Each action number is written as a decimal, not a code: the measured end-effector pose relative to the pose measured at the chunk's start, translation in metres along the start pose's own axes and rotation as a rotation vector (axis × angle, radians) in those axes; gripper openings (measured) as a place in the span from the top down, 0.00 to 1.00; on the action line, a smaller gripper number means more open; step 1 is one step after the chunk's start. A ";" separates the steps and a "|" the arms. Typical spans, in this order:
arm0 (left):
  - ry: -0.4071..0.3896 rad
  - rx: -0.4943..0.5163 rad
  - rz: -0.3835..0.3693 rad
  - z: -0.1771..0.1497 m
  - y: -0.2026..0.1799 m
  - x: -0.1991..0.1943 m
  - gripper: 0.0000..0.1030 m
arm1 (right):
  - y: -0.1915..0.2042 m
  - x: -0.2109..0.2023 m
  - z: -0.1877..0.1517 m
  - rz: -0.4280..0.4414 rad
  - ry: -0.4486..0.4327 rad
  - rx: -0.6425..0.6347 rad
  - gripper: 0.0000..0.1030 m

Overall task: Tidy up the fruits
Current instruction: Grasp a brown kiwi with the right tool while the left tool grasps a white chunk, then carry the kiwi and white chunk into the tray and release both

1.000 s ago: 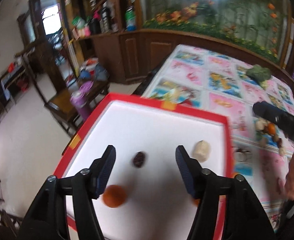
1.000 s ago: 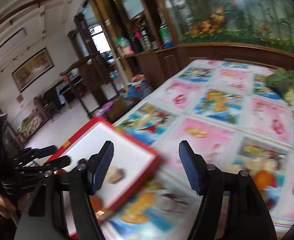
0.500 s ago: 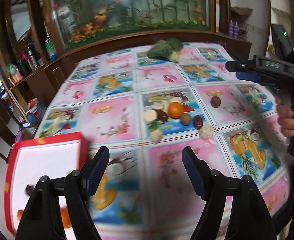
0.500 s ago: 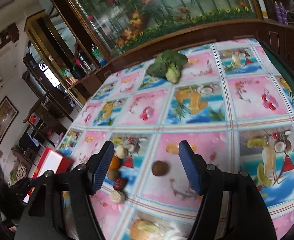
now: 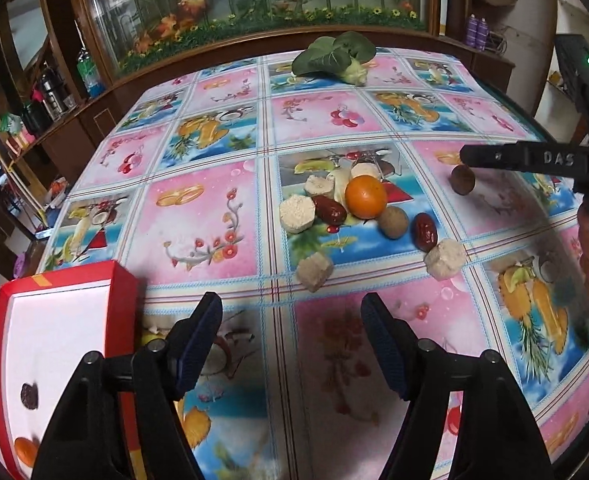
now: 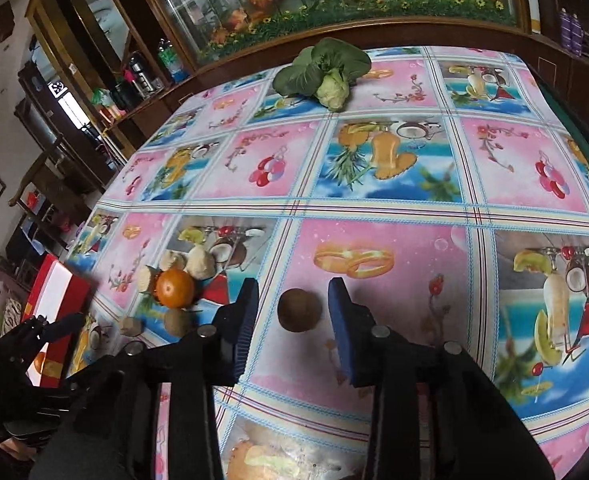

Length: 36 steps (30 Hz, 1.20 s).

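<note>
Straddling: right gripper (image 6: 292, 318) sat with its fingers apart on either side of a lone brown fruit (image 6: 299, 310) on the tablecloth (image 6: 374, 184); neither pad looked to be touching it.
Left gripper: left gripper (image 5: 290, 344) hung empty with its fingers wide apart, low over the cloth beside the red tray (image 5: 122, 280).
Fruit location: brown fruit lay apart from the main pile; an orange (image 5: 365, 196), two red dates (image 5: 329, 209), another brown fruit (image 5: 392, 222) and pale cut chunks (image 5: 297, 208) clustered mid-table.
Tray contents: one dark piece (image 5: 29, 395) and one orange piece (image 5: 25, 449) were already in the tray; the latter was partly hidden, so probably a small orange.
Risk 1: round fruit could roll or squirt out if the pads closed off-centre or too high on it.
Risk 2: glossy cloth gave little friction, so a nudge from one pad first would push it away.
Risk 3: carrying to the tray meant crossing over the pile and the left gripper; a clash was possible.
Left view only: tray interior, the dates, and the right gripper's finger from the side above the fruit.
Right view only: the gap on each side of the fruit, and the left gripper beside the tray's near edge.
Both: leafy green vegetable (image 6: 326, 70) at the far end, untouched.
</note>
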<state>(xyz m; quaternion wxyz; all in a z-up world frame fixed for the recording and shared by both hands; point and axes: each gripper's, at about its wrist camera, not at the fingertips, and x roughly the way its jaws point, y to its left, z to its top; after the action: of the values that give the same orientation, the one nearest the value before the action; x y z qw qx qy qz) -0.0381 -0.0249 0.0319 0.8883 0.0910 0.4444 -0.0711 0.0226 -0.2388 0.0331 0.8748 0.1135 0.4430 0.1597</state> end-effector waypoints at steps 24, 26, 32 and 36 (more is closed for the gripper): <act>-0.008 -0.023 -0.107 0.005 -0.006 0.016 0.80 | 0.011 0.011 -0.007 -0.098 0.009 -0.038 0.76; -0.042 -0.033 -0.103 0.004 -0.005 0.003 0.80 | 0.015 0.004 -0.007 -0.083 -0.028 -0.042 0.76; -0.153 -0.072 -0.100 -0.005 0.006 -0.046 0.80 | 0.034 -0.015 -0.011 -0.059 -0.146 -0.104 0.76; -0.227 -0.105 -0.069 -0.017 0.024 -0.076 0.80 | 0.043 -0.021 -0.012 -0.048 -0.199 -0.107 0.76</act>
<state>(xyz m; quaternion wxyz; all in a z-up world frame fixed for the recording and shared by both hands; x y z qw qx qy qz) -0.0913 0.0060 0.0860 0.9334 0.0205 0.3471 -0.0881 -0.0064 -0.2066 0.0564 0.9230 0.0710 0.3473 0.1500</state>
